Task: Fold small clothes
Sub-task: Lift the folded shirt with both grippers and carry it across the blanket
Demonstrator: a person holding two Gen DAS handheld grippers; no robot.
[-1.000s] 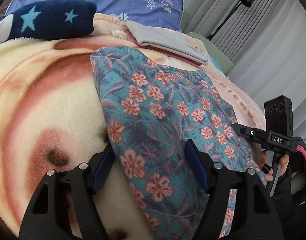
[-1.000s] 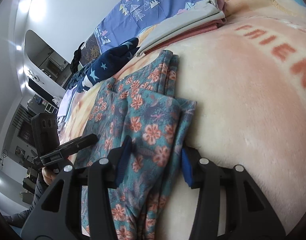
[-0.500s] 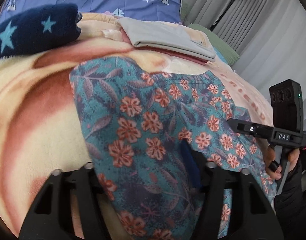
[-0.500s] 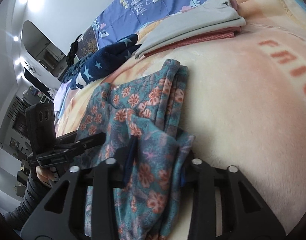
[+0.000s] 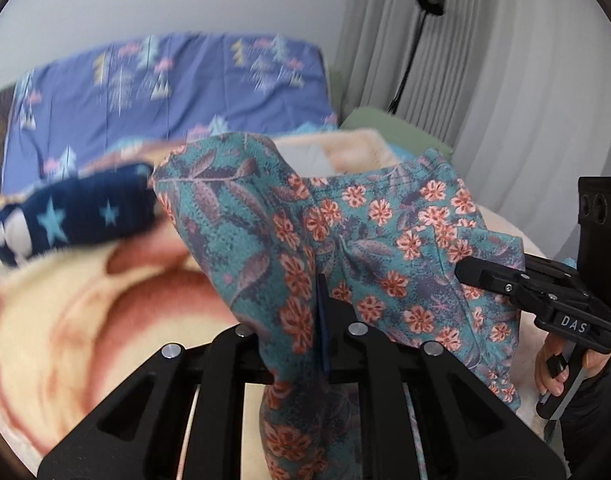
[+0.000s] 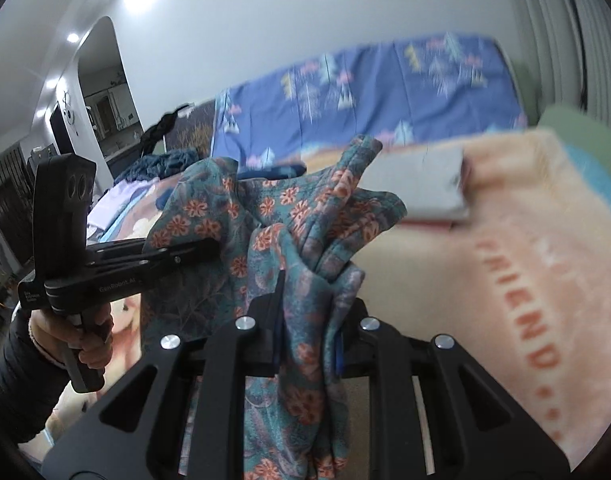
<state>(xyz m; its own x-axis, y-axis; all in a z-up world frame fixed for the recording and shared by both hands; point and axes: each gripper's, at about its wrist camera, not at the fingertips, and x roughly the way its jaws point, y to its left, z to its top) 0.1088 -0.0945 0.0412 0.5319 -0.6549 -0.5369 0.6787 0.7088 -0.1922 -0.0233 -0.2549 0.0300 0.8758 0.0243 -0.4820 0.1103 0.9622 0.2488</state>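
Note:
A teal garment with orange flowers (image 5: 345, 232) hangs lifted above the bed, held by both grippers. My left gripper (image 5: 305, 320) is shut on one edge of it; cloth drapes over the jaws. My right gripper (image 6: 307, 316) is shut on a bunched edge of the same floral garment (image 6: 289, 216). The right gripper also shows at the right of the left wrist view (image 5: 521, 284), and the left gripper at the left of the right wrist view (image 6: 153, 256).
A cream and pink fleece blanket (image 6: 505, 264) with the word FRIEND covers the bed. A folded grey and pink stack (image 6: 421, 184) lies behind the garment. A navy star-print cloth (image 5: 65, 216) lies left. A blue patterned pillow (image 5: 165, 88), curtains and a floor lamp (image 5: 429, 0) stand behind.
Both grippers closed on the garment's edges and lifted it off the blanket. The views tilted up toward the wall and pillow.

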